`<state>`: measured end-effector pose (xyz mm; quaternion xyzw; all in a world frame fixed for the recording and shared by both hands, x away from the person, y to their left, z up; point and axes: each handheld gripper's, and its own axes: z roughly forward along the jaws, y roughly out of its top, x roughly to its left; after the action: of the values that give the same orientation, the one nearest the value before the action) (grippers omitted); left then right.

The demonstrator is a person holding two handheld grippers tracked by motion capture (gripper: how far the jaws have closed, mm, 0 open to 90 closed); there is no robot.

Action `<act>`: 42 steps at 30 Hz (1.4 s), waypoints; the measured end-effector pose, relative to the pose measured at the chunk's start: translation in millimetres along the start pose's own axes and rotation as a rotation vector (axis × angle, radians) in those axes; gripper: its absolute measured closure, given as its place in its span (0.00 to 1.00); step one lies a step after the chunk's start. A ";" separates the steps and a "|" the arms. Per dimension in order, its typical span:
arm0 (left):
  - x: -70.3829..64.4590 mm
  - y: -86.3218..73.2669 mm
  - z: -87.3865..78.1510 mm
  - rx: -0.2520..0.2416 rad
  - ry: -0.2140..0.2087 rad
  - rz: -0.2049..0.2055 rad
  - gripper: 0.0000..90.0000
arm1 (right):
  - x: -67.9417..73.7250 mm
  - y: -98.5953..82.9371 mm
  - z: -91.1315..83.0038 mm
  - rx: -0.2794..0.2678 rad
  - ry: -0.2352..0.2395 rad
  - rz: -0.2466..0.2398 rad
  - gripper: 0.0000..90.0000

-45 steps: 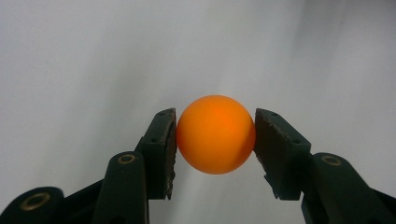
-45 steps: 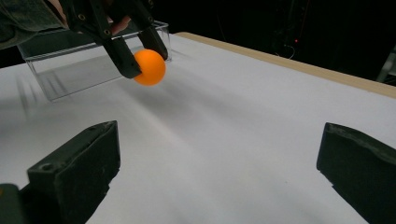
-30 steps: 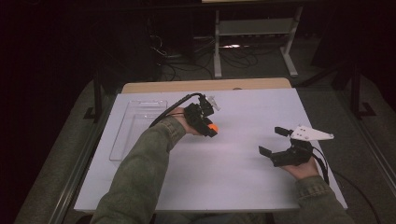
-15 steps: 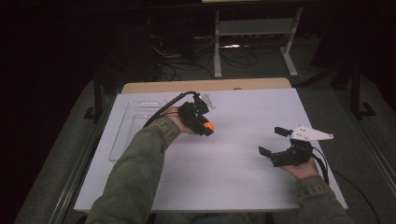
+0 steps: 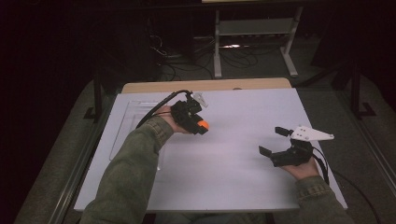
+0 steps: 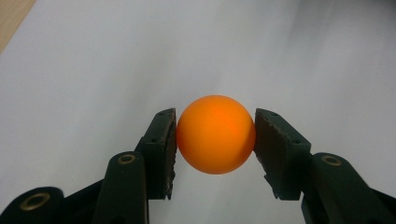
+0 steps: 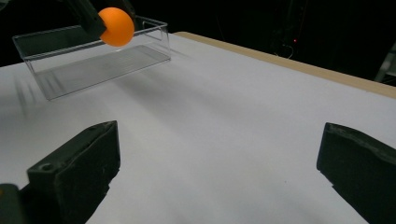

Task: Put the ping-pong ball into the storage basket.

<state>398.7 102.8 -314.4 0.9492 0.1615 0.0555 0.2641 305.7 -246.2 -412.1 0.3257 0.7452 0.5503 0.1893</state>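
White table (image 5: 233,177): one orange ball (image 6: 215,134), one clear tray (image 7: 93,60).

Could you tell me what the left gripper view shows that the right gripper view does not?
The left gripper view shows, close up, the left tongs shut on the orange ball, both pads touching its sides, above the white table top. The right gripper view shows the clear plastic tray beyond the ball and the right tongs open and holding nothing. Both show the orange ball and the white table top.
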 end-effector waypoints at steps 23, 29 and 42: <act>8.0 -22.8 -30.9 -0.025 0.040 -0.042 0.55 | -0.2 -0.2 -0.2 0.002 -0.004 0.007 0.00; 8.2 -27.9 -37.0 -0.025 0.047 -0.050 0.55 | -0.3 -0.3 -0.3 0.004 -0.005 0.006 0.00; 12.7 -40.7 -54.8 -0.037 0.075 -0.077 0.55 | -0.5 0.0 -1.3 -0.001 -0.013 0.004 0.00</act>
<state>388.9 166.4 -288.5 0.9346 0.2065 0.0839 0.2773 305.3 -247.5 -411.8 0.3306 0.7432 0.5487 0.1932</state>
